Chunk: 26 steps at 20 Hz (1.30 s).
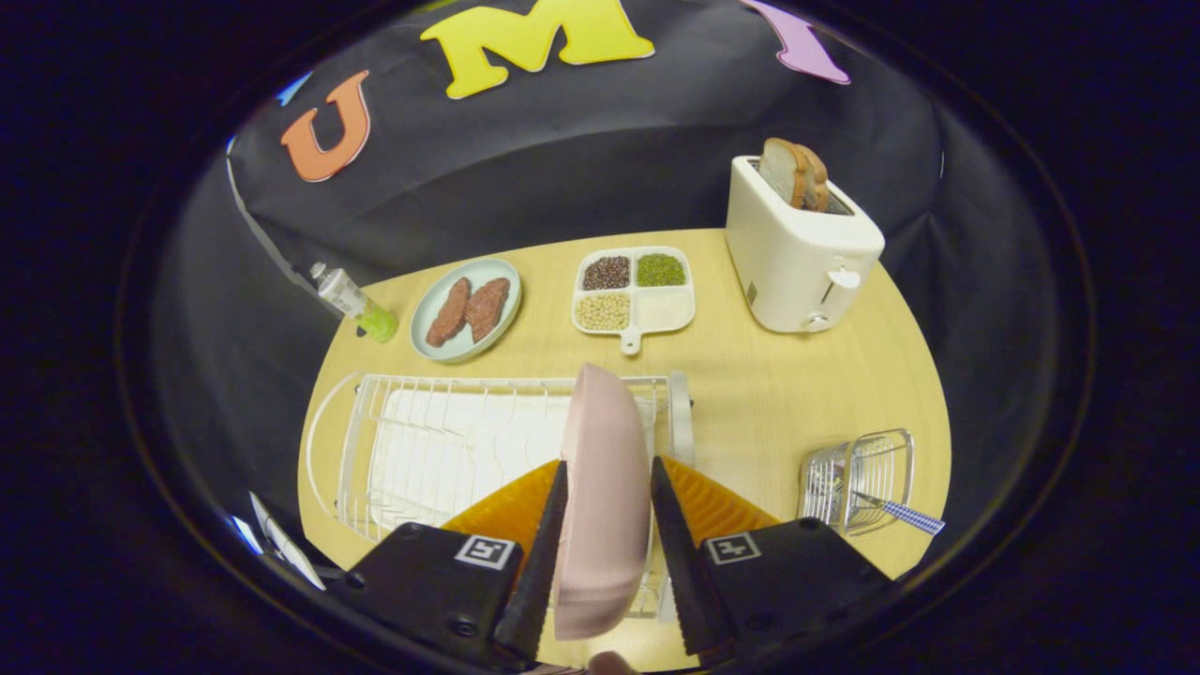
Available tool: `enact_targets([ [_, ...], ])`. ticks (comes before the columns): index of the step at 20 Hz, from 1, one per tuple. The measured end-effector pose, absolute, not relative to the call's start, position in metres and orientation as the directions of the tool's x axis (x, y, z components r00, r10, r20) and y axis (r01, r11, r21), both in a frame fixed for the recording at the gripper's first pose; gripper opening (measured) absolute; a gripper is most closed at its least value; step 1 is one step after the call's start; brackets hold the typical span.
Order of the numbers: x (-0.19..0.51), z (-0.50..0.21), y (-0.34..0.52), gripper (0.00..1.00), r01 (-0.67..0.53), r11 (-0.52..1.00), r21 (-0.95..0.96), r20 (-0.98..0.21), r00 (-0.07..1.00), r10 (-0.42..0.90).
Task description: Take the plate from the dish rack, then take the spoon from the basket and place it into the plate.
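Observation:
A pink plate (605,469) stands on edge at the right end of the white wire dish rack (422,441). My gripper (609,462) is shut on it, one finger pressed against each face. The plate's lower rim hangs in front of the rack's near wires; whether it still rests in the rack I cannot tell. Off to the right of the fingers a small wire basket (858,478) sits on the table. The spoon (905,512) lies in it, its blue-checked handle poking out toward the table's right edge.
Beyond the rack are a pale plate with two meat patties (441,342), a four-part tray of grains (666,309) and a white toaster (797,253) holding bread. A small bottle (352,300) lies at the far left. Bare wooden table (759,403) lies between rack and basket.

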State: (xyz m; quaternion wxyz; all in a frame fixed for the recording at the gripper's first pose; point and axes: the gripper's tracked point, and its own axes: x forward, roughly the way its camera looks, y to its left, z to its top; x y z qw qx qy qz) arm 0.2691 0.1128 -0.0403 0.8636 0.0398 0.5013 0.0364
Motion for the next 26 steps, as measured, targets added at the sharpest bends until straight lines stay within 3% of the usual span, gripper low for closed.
enact_targets([
  [1, 0.271, -0.044, 0.111, 0.47, -0.010, 0.995, 0.097, -0.864, 0.496, 0.089],
  [5, 0.268, -0.040, 0.107, 0.40, 0.038, 0.999, 0.039, -0.871, 0.492, 0.015],
  [17, 0.268, 0.005, 0.102, 0.38, 0.061, 0.972, -0.226, -0.813, 0.538, -0.222],
  [21, 0.254, 0.033, 0.114, 0.32, 0.016, 0.977, -0.213, -0.788, 0.588, -0.182],
  [26, 0.195, 0.042, 0.127, 0.32, -0.051, 0.998, -0.035, -0.786, 0.618, 0.004],
])
